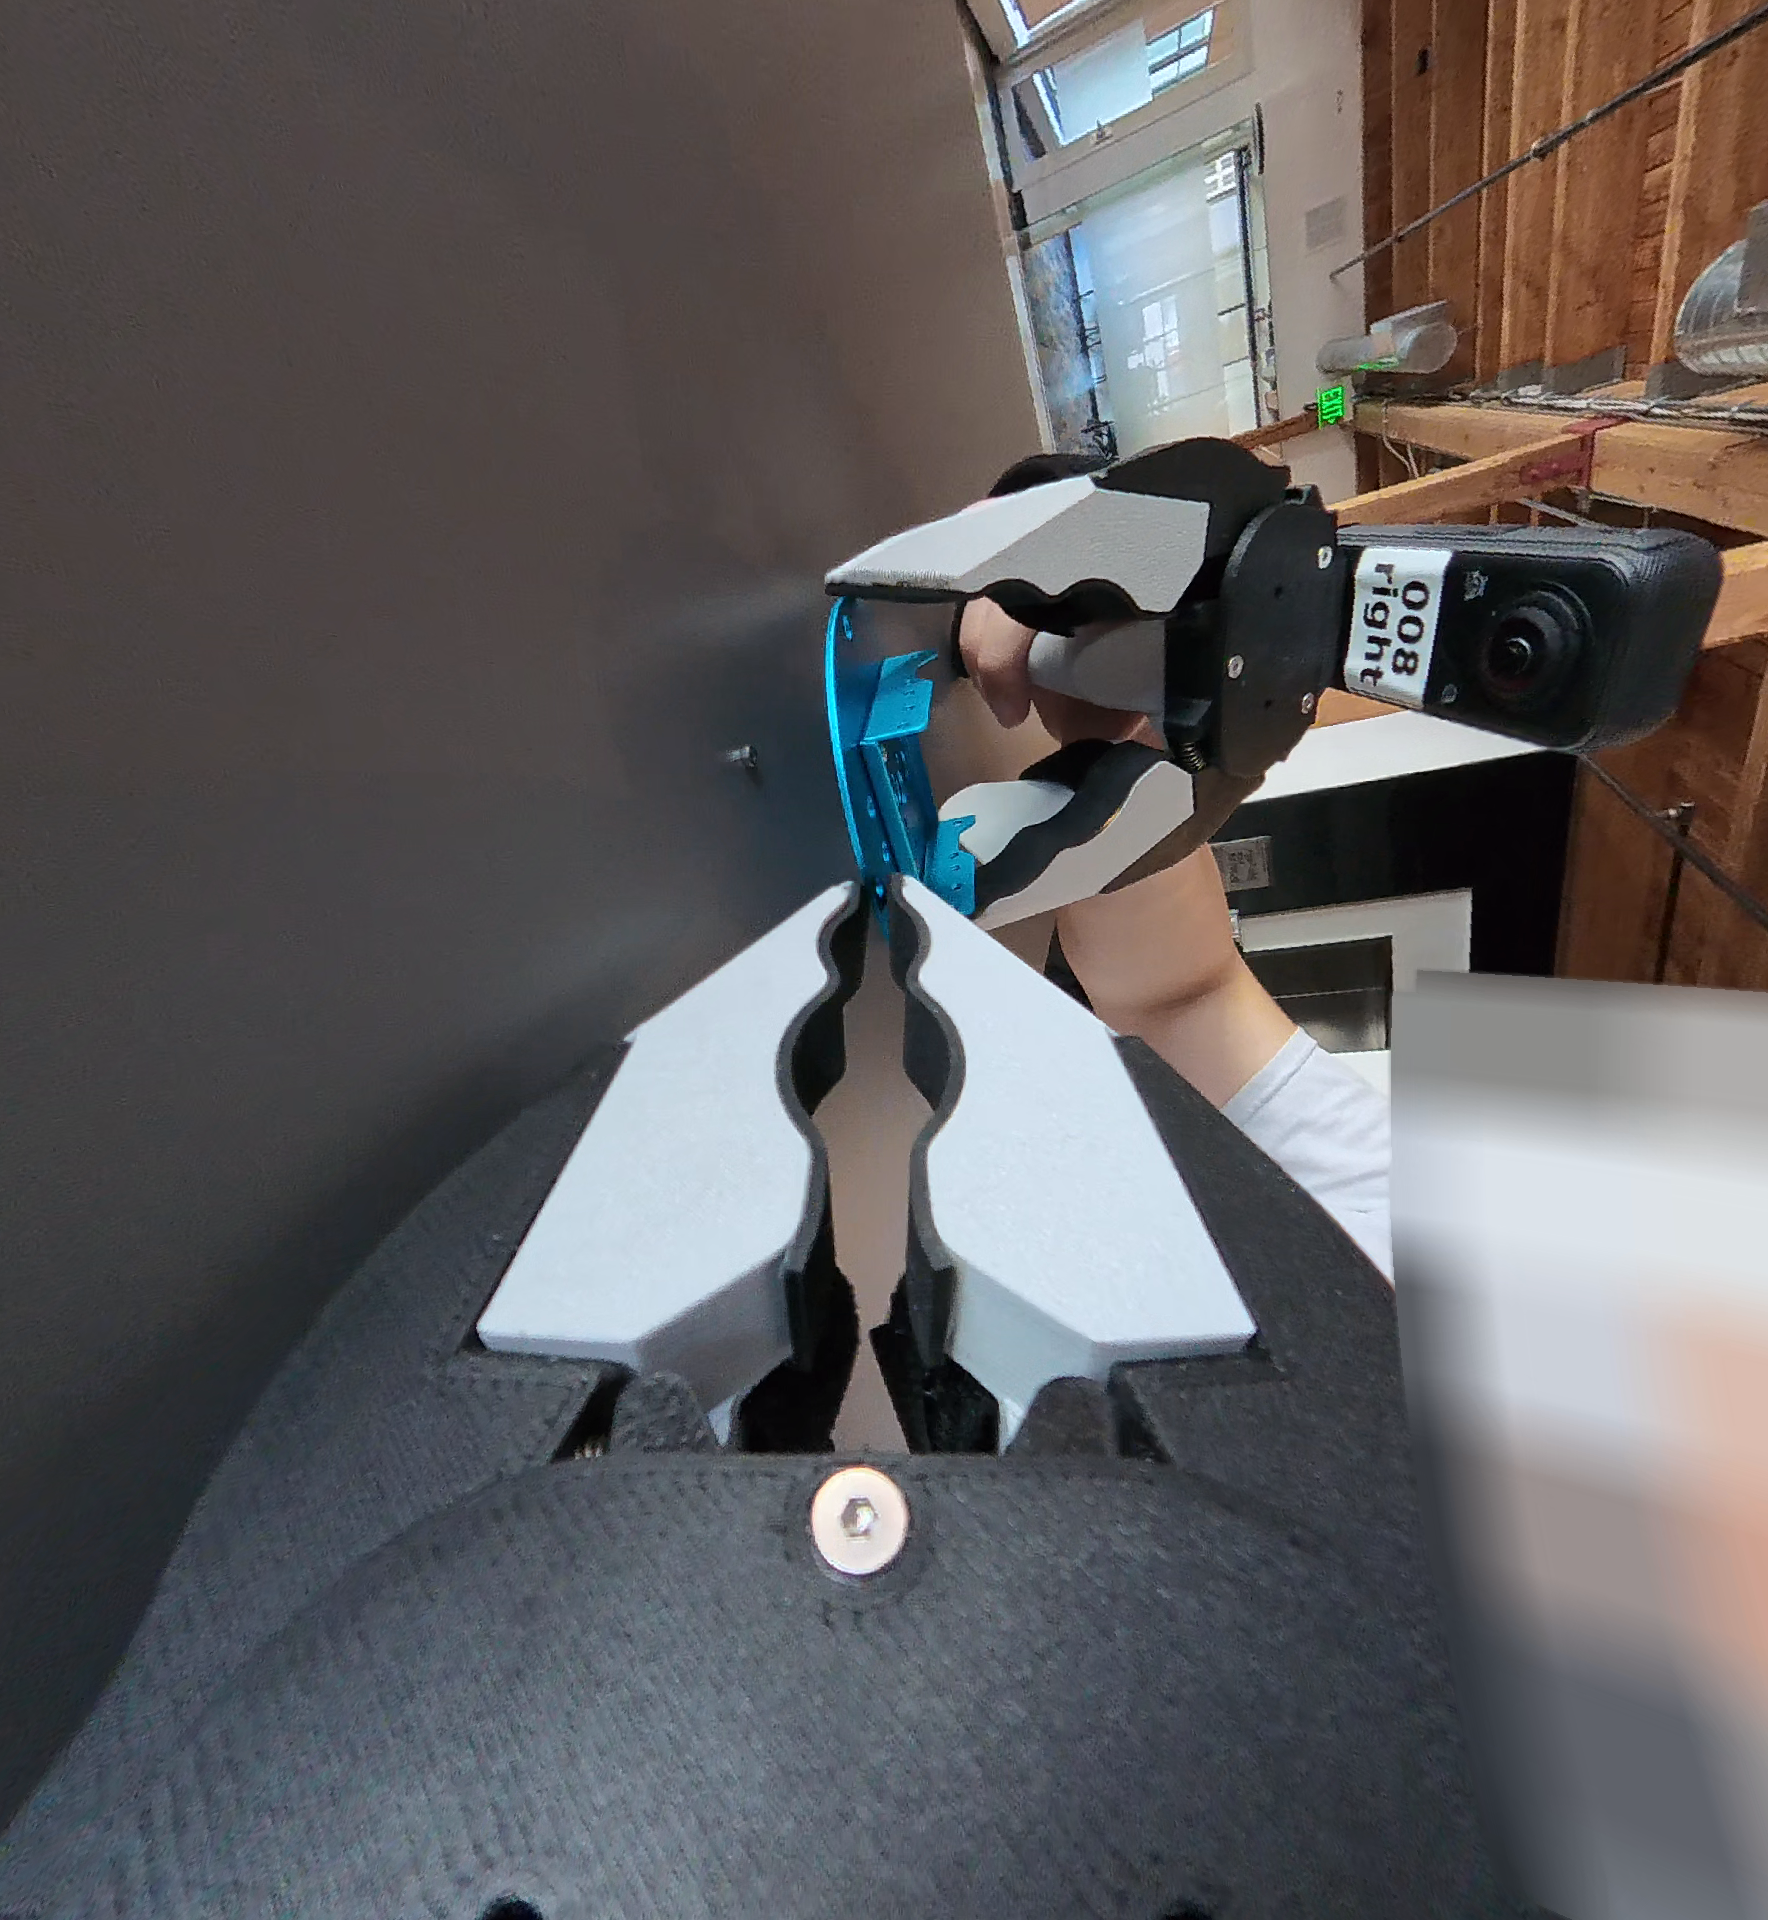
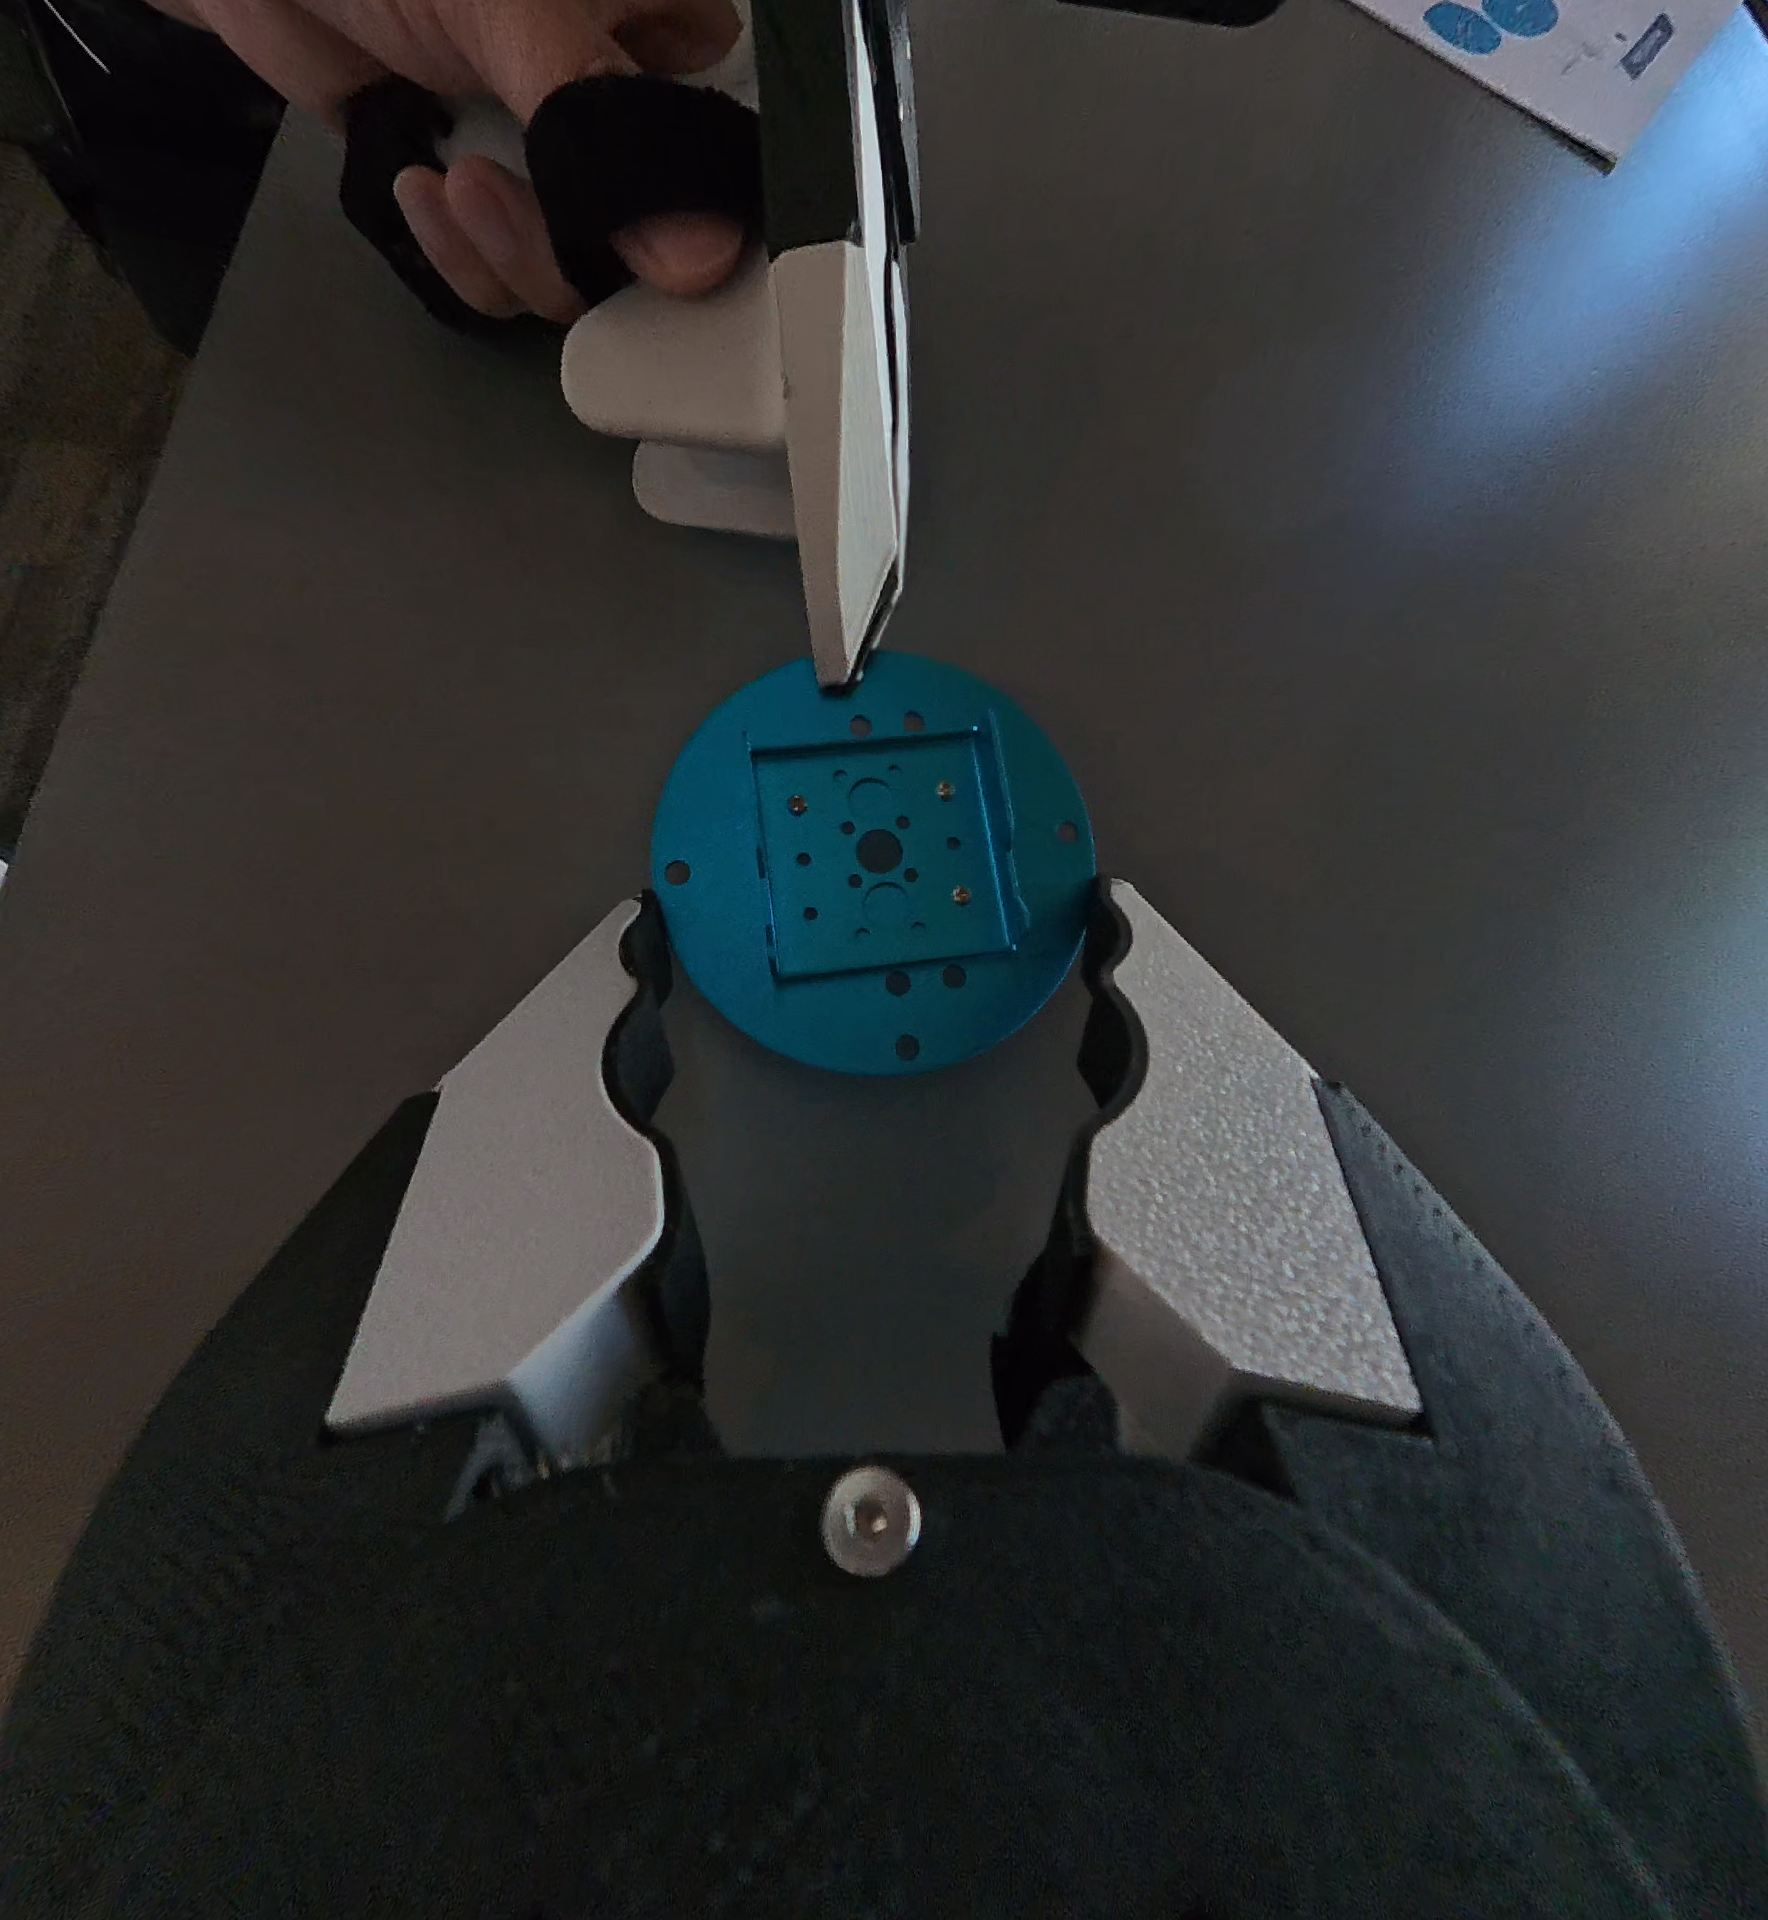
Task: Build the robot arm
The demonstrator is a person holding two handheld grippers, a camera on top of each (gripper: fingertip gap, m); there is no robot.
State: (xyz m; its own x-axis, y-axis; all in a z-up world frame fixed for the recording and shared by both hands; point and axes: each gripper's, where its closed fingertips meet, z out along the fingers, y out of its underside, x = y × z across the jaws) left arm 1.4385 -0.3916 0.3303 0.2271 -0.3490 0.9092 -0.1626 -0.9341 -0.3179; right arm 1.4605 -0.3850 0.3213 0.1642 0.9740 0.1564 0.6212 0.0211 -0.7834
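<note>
A round blue metal plate [image 2: 714, 935] with several holes carries a square blue bracket [image 2: 880, 852] on its face. My right gripper [image 2: 875, 909] has its jaws wide apart, with a pad against the plate's rim on each side. My left gripper [image 1: 875, 894] is shut on the plate's edge [image 1: 844, 727], which shows edge-on with the bracket [image 1: 901, 707] standing off it. In the right wrist view the left gripper [image 2: 838, 675] comes in from the top and pinches the far rim. In the left wrist view the right gripper [image 1: 895, 727] spans the plate.
A dark grey table [image 2: 1379, 727] lies under the plate, and a small screw [image 1: 742, 755] lies on it. A white box with blue spots [image 2: 1545, 52] sits at the far right corner. The table's left edge drops to carpet [image 2: 7, 416]. A person's hands [image 2: 547, 208] hold both grippers. Less than 4 cm separates the two grippers' tips.
</note>
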